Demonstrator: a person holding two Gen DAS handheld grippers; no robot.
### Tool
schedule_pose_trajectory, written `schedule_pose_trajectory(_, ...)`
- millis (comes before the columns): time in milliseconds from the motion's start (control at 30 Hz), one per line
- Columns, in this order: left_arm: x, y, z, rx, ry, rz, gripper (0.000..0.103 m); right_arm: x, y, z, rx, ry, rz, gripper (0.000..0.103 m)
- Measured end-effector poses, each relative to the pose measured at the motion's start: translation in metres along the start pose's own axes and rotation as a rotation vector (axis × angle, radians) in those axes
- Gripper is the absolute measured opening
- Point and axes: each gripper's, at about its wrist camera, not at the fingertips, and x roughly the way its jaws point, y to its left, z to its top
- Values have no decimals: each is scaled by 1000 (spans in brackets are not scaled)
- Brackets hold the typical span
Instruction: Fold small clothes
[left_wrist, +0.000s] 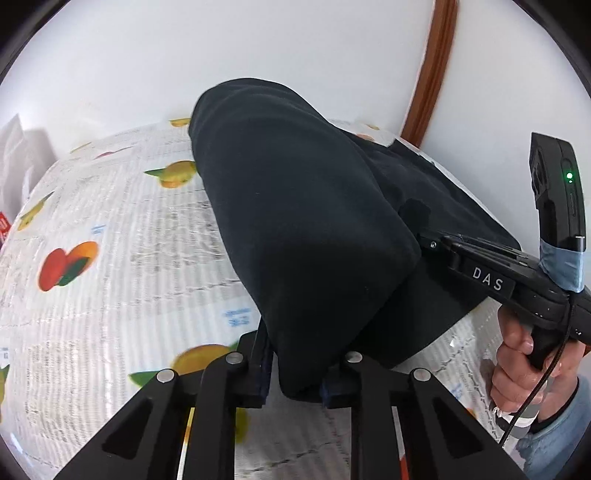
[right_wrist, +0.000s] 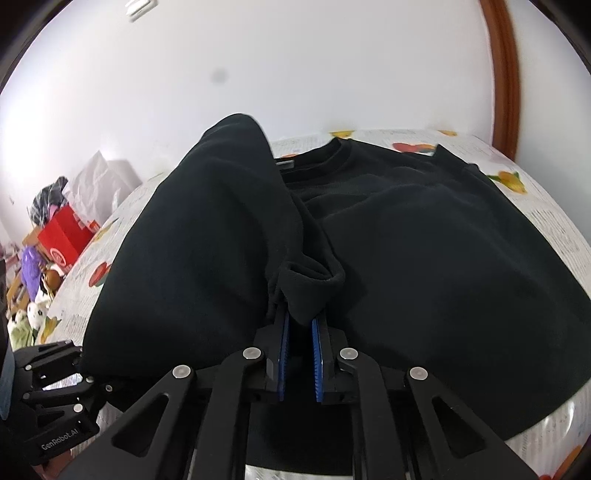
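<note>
Both tools pinch the lifted left side of a black sweatshirt on the fruit-print tabletop

The left tool is clamped on a fold of the hem at the near edge; the right tool grips a bunched piece nearer the middle. The garment's collar lies far, its right half flat, reaching the tabletop's right edge. Bare cloth shows left of it. Beyond the left edge, a red box sits among clutter

Lived-in home: fruit-print tablecloth, floor clutter.
</note>
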Motion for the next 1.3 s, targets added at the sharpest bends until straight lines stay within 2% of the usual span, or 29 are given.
schedule_pose_trajectory(167, -17, 41, -6, -78, -9, 21, 17, 13, 27, 7, -20, 33, 30, 10)
schedule_pose_trajectory(333, -42, 89, -23, -146, -13, 66, 17, 26, 72, 8, -66, 54, 102, 10)
schedule_pose_trajectory(500, -62, 117, -44, -141, -6, 49, 19, 24, 103, 1, -76, 68, 182, 13)
schedule_pose_trajectory(567, -65, 119, -48, -135, -6, 27, 22, 18, 104, -2, -64, 73, 196, 23)
schedule_pose_trajectory(600, -66, 119, -49, -134, -8, 19, 23, 13, 103, -2, -58, 67, 198, 25)
schedule_pose_trajectory(700, -69, 121, -53, -128, -10, -8, 31, 3, 101, -2, -52, 52, 195, 46)
schedule_pose_trajectory(733, -68, 121, -53, -132, -3, -12, 46, 2, 100, 1, -42, 52, 202, 54)
schedule_pose_trajectory(767, -64, 122, -50, -137, 3, -11, 59, 1, 99, 1, -29, 52, 212, 57)
schedule_pose_trajectory(867, -61, 118, -48, -131, 5, -19, 60, 9, 94, 7, 50, 65, 243, 59)
schedule_pose_trajectory(1000, -48, 105, -41, -121, 9, 11, 63, 34, 105, 11, 91, 99, 219, 59)
schedule_pose_trajectory(1033, -45, 101, -39, -110, 12, 34, 64, 37, 107, 11, 95, 95, 209, 60)
schedule_pose_trajectory(1100, -41, 95, -38, -89, 10, 66, 66, 41, 113, 12, 97, 76, 194, 51)
schedule_pose_trajectory(1133, -39, 93, -38, -81, 10, 81, 68, 42, 116, 13, 94, 74, 194, 36)
schedule_pose_trajectory(1167, -38, 91, -38, -78, 10, 91, 69, 44, 118, 15, 85, 73, 187, 28)
schedule_pose_trajectory(1233, -36, 91, -36, -82, 12, 96, 70, 43, 121, 18, 59, 63, 198, 21)
schedule_pose_trajectory(1300, -35, 92, -35, -87, 13, 112, 73, 32, 119, 23, 29, 15, 194, 18)
